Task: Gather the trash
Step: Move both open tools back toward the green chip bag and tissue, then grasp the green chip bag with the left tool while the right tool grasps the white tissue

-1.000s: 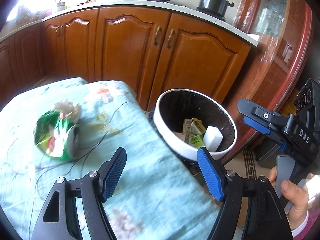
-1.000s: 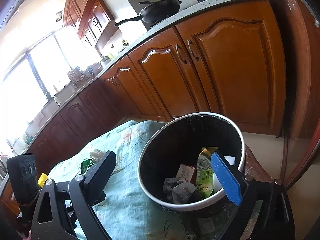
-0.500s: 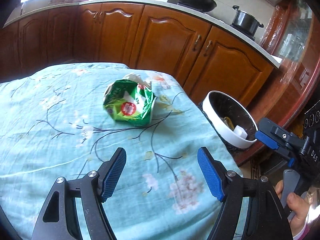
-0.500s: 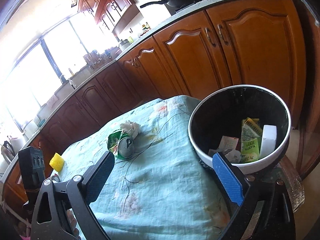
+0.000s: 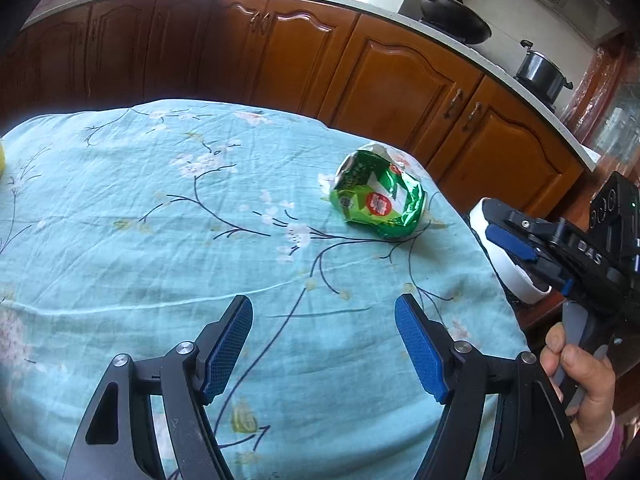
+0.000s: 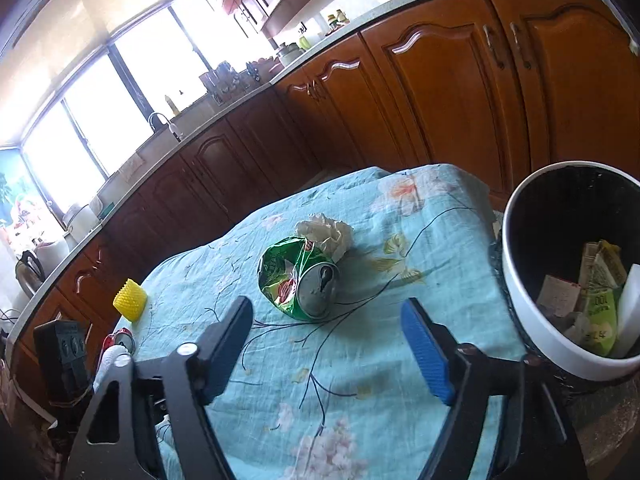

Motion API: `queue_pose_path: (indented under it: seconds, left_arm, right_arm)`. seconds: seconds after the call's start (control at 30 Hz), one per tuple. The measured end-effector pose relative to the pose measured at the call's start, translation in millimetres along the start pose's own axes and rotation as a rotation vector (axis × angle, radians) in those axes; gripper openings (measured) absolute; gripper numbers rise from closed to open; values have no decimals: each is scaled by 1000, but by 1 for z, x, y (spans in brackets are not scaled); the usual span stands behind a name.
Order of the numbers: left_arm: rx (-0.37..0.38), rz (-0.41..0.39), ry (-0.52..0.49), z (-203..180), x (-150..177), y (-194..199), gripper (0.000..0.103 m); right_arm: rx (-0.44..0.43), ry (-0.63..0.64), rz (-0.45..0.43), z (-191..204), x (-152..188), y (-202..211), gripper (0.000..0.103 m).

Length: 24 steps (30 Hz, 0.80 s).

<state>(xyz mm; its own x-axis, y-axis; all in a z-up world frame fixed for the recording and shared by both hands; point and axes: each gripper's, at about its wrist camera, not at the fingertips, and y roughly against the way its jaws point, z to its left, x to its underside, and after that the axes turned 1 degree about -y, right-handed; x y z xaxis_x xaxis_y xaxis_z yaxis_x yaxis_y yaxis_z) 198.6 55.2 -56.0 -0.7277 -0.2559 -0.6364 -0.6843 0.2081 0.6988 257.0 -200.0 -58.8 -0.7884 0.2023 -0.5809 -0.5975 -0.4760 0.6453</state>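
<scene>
A crushed green can [image 5: 378,200] lies on the teal flowered tablecloth [image 5: 160,220] near its far right edge. My left gripper [image 5: 324,308] hovers open over the cloth, well short of the can, nothing between its blue pads. In the right wrist view the same can [image 6: 298,280] lies just beyond my right gripper [image 6: 326,308], with a crumpled white paper [image 6: 326,232] behind it. The right jaws are closing with nothing between them. The white-rimmed bin [image 6: 520,292] stands off the table's right edge and holds cartons and paper.
A yellow knobbly cup [image 6: 130,300] and a red can [image 6: 120,338] sit at the table's left end. A hand [image 5: 580,376] holds the right gripper [image 5: 490,220] over the bin's rim [image 5: 516,276]. Wooden cabinets [image 5: 400,72] line the wall behind.
Both cameras have swung left, away from the bin and over the table. The green can has come closer in the right wrist view. The right jaws stand narrower than before.
</scene>
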Motion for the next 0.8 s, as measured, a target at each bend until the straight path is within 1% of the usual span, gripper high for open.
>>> queue_pose_path:
  seconds: [0.03, 0.07, 0.13, 0.17, 0.4, 0.47, 0.57, 0.67, 0.77, 0.8]
  left_arm:
    - [-6, -1, 5, 3, -1, 0, 73]
    - [-11, -1, 9, 6, -1, 0, 73]
    - [-18, 0, 20, 12, -3, 0, 73]
    - [-20, 1, 26, 14, -5, 0, 73]
    - [-46, -4, 47, 27, -14, -5, 73]
    - [-54, -5, 51, 31, -16, -6, 73]
    - [-59, -9, 69, 38, -21, -7, 73]
    - [-58, -14, 77, 40, -27, -9, 73]
    - [-64, -25, 59, 40, -34, -10, 73]
    - [-63, -26, 55, 39, -37, -10, 73]
  right_arm:
    - [12, -1, 14, 1, -3, -9, 48]
    - [33, 6, 22, 1, -6, -16, 42]
    - [79, 32, 48, 3, -11, -34, 40]
    - [87, 35, 61, 1, -14, -42, 39]
    - [138, 36, 121, -9, -33, -88, 38]
    - [113, 34, 143, -9, -33, -94, 38]
    - [43, 51, 175, 0, -25, -96, 38]
    - [-34, 103, 207, 20, -14, -97, 38]
    - [-132, 163, 237, 42, -4, -96, 39]
    - [-142, 186, 233, 48, -3, -93, 39]
